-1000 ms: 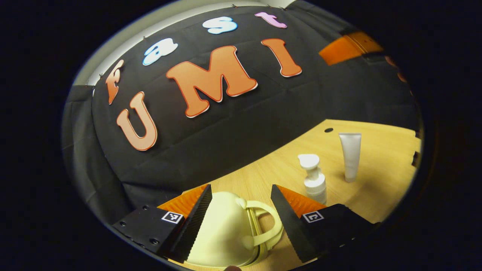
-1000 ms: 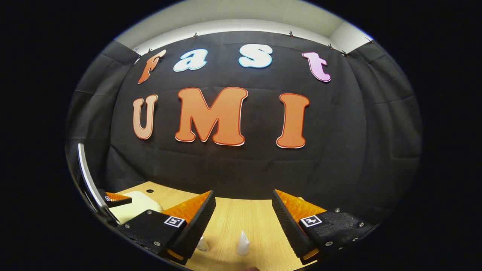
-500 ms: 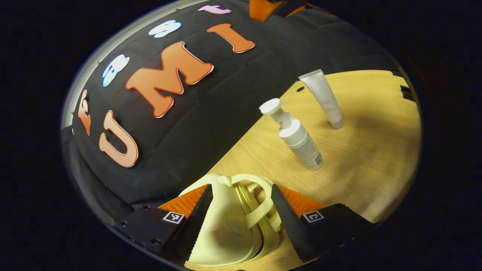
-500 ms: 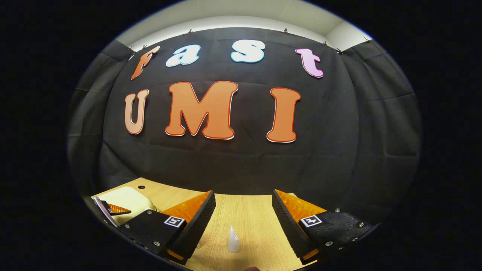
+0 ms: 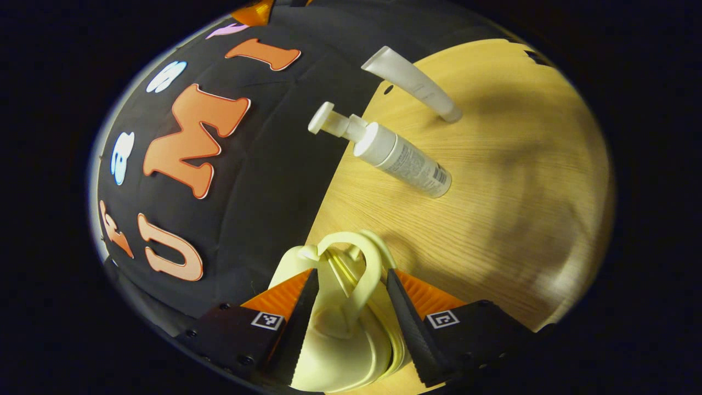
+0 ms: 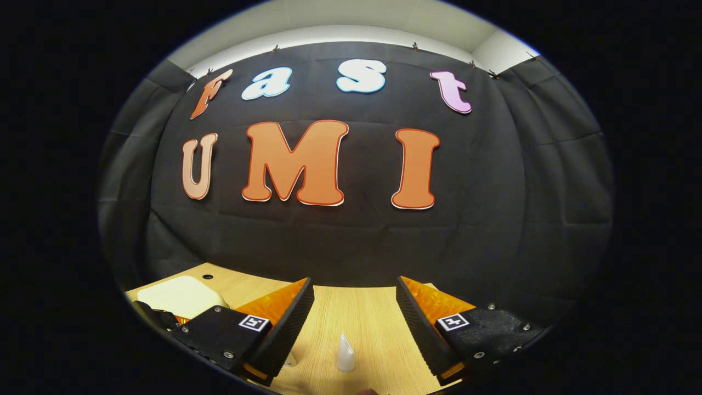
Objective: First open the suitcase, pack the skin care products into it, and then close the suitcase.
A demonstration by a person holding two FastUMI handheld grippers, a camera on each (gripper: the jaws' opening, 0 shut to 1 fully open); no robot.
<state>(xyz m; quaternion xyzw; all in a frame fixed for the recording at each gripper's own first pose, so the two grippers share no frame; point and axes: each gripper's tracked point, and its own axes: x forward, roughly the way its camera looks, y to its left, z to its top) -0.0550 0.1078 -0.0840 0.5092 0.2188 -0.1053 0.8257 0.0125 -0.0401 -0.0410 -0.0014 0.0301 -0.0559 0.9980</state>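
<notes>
Rolling further, my left gripper [image 5: 347, 323] straddles the suitcase [image 5: 334, 334] handle at bottom centre, fingers not clearly pressing; my right gripper [image 6: 354, 323] hangs open, farther off.

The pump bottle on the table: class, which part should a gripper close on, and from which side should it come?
Grip the pump bottle across its straight round body, below the collar, coming from the side with the fingers level. It stands upright on the table; the pump head is narrow and lopsided, so probably a poorer hold. The tube stands apart, leaving room.

Probably a recording booth: black cloth wall [image 6: 351, 241].
</notes>
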